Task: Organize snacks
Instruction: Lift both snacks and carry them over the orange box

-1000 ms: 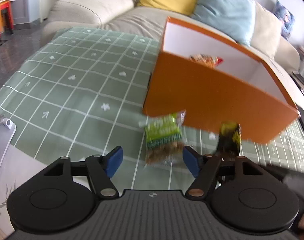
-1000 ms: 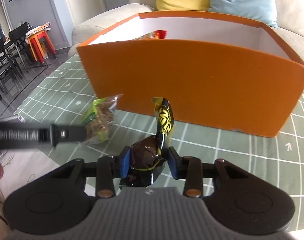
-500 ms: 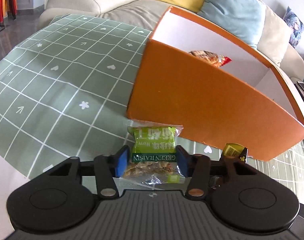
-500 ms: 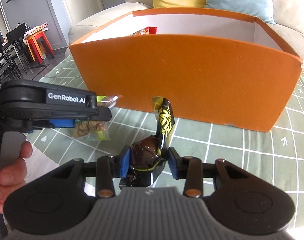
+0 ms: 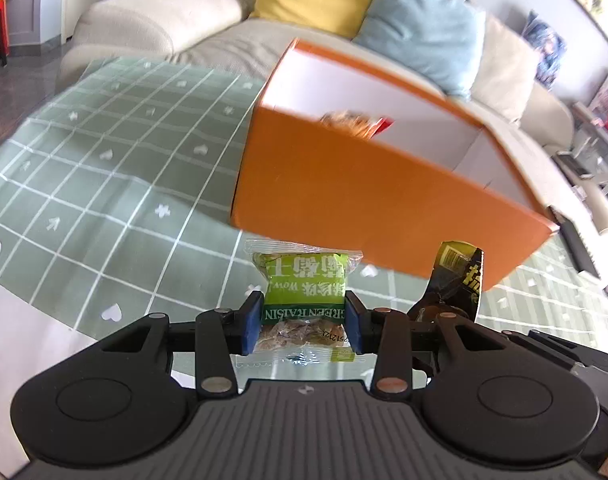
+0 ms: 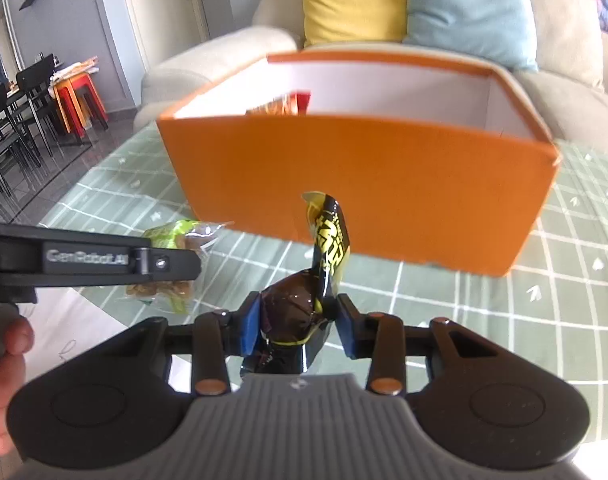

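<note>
A green raisin packet (image 5: 304,280) stands between the blue pads of my left gripper (image 5: 302,316). Its jaws are closing and the pads press on the packet's sides. In the right wrist view the same packet (image 6: 179,232) hangs under the left gripper's fingers (image 6: 171,266), just above the cloth. My right gripper (image 6: 297,320) is shut on a dark brown packet (image 6: 291,304) whose black and yellow tail sticks up. An open orange box (image 6: 364,184) with white inner walls stands just beyond both grippers. An orange and red snack bag (image 6: 283,106) lies inside it.
The green checked tablecloth (image 5: 103,184) runs out to the left of the box. A white sheet (image 5: 7,320) lies at its near left edge. A beige sofa (image 5: 163,20) with yellow and blue cushions stands behind the table. A hand (image 6: 7,340) holds the left gripper.
My left gripper came forward over the green raisin packet and closed its jaws on it. The right gripper, with its dark packet, has risen slightly toward the box.
</note>
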Available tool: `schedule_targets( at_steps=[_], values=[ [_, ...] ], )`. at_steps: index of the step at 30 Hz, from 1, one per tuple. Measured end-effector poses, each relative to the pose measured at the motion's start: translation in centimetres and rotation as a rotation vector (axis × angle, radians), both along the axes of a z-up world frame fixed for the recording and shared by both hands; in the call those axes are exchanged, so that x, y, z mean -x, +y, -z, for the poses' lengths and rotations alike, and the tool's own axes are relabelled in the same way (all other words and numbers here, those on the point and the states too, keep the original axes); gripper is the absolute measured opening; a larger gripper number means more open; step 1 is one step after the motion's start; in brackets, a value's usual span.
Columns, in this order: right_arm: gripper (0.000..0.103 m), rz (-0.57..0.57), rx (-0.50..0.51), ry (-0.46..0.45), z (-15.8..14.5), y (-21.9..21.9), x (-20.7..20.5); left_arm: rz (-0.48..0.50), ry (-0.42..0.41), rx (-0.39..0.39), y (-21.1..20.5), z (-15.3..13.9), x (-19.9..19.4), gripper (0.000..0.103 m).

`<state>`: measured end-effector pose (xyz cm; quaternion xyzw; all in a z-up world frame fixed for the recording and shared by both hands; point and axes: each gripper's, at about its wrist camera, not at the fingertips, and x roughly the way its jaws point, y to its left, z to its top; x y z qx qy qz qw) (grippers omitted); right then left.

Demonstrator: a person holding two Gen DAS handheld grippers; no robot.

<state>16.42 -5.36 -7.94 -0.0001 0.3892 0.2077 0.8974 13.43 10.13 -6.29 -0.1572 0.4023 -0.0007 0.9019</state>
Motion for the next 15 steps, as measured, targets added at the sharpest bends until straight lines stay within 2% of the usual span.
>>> schedule_targets(
  at_steps=[8, 15],
  values=[
    [0.037, 0.032, -0.045, -0.120, -4.5, -1.9, 1.4, 0.040, -0.111, -0.029, -1.5, -5.0, 1.2, 0.046],
    [0.037, 0.054, -0.039, -0.218, -8.1, -3.3, 0.8, 0.089, -0.184, -0.100, -3.5, -8.5, -0.9, 0.046]
  ],
)
